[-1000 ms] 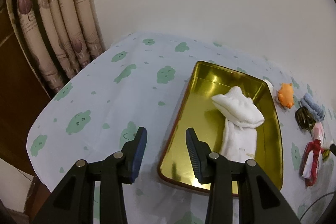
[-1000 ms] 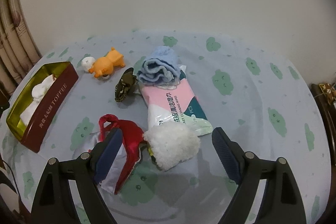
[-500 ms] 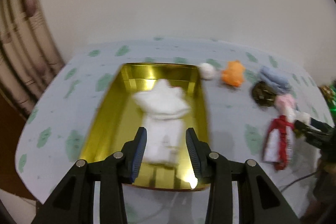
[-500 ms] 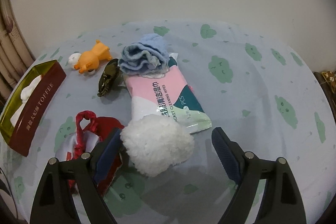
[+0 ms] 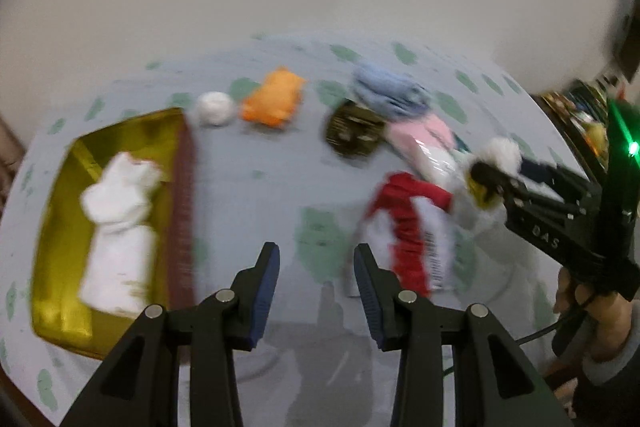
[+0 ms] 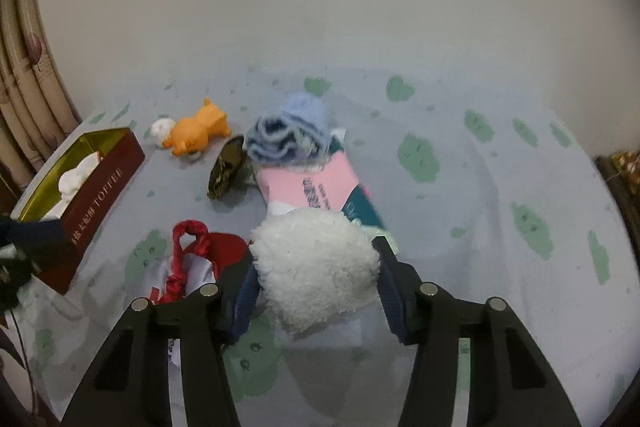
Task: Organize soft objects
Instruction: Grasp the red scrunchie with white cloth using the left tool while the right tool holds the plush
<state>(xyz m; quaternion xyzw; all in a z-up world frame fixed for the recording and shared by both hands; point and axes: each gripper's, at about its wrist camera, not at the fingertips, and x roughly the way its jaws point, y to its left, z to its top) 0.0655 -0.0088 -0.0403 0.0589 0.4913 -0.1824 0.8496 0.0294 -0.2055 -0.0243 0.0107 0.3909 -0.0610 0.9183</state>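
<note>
Surface: a round table under a pale blue cloth [image 6: 472, 211] printed with green blobs, set against a plain white wall; curtain folds [image 6: 24, 99] at the left edge.
Tin: a gold-lined box [image 6: 106, 169] with dark red sides lettered TOFFEE, on the left side of the table; a white cloth [image 5: 120, 227] lies inside it.
Right gripper [image 6: 316, 281]: its blue pads sit on either side of a white fluffy ball [image 6: 316, 267] and touch it, clamped on it.
Left gripper [image 5: 316, 285]: fingers apart with nothing between them, above bare tablecloth between the tin and a red and white cloth bundle [image 5: 412, 227]; this view is blurred.
Behind the ball: a pink and teal pack of wet wipes [image 6: 320, 187], with a rolled blue cloth [image 6: 292, 133] resting on its far end.
Beside the pack: a dark olive patterned piece [image 6: 228, 167], just left of the blue cloth.
Further left: an orange toy animal [image 6: 198, 133] with a small white ball [image 6: 162, 131] touching it.
</note>
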